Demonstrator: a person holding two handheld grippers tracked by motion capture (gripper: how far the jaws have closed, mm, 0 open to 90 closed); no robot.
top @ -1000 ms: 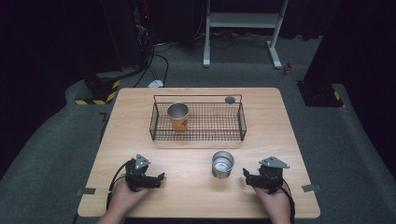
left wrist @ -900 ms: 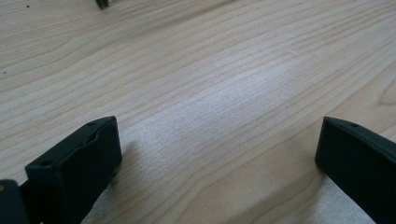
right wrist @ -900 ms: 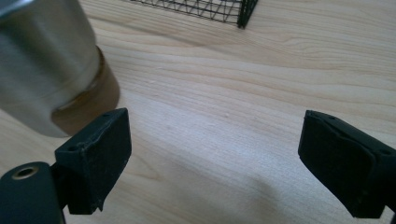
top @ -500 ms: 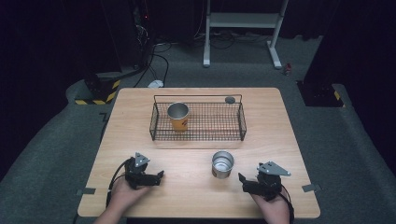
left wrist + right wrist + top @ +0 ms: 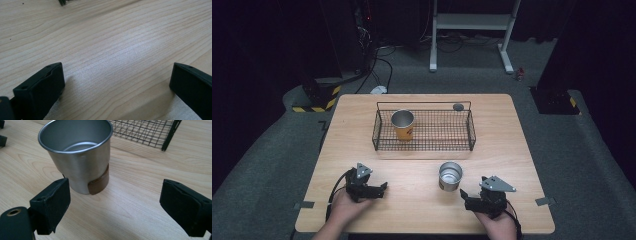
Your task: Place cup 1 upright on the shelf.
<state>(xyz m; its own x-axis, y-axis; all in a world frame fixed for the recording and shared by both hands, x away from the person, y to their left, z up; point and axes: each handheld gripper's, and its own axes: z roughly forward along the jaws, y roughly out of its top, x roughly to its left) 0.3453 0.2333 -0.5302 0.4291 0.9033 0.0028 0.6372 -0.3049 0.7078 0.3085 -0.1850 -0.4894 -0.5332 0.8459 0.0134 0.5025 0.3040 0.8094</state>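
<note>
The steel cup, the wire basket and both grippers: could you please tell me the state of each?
Plain steel cup: upright, empty, on the wooden table.
Black wire basket: holds an upright orange-sleeved steel cup.
Left gripper: open, holding nothing.
Right gripper: open, facing the plain cup.

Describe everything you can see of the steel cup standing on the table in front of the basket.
The steel cup is a plain, brushed-metal tumbler that tapers toward its base, with a rolled rim and a brown band partly round its foot. It stands upright and looks empty, on the table, apart from the wire basket behind it. Nothing grips it: the right gripper is open just before it, the cup nearer its left jaw, not between the jaws.
</note>
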